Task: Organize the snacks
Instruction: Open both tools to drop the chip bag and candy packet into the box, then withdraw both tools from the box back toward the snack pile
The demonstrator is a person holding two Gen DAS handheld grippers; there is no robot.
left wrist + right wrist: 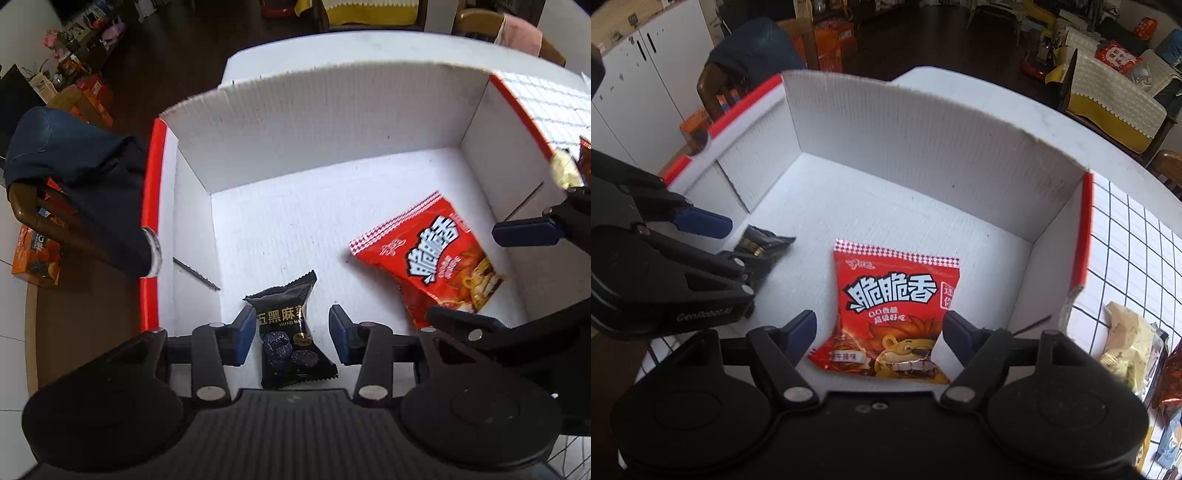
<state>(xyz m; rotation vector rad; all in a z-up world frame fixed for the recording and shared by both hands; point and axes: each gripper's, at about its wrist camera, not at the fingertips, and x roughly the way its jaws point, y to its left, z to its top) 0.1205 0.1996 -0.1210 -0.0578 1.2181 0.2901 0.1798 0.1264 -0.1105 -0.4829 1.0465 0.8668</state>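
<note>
- Left gripper (292, 334): fingers spread apart, straddling the black sesame snack packet (291, 338) on the box floor, not pinching it.
- Right gripper (879, 334): fingers spread apart, flanking the red crisp packet (886, 314) lying flat.
- White corrugated box (923, 122): holds both packets.
- Loose snacks (1126, 343): outside the box, on the checked cloth (1137, 243).

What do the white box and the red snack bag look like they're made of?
White box: looks like corrugated board, matte, with fine parallel ribs on its walls; paper or plastic is unclear. Red snack bag: seemingly glossy printed plastic film, with shiny glare and a crimped top seal.
</note>
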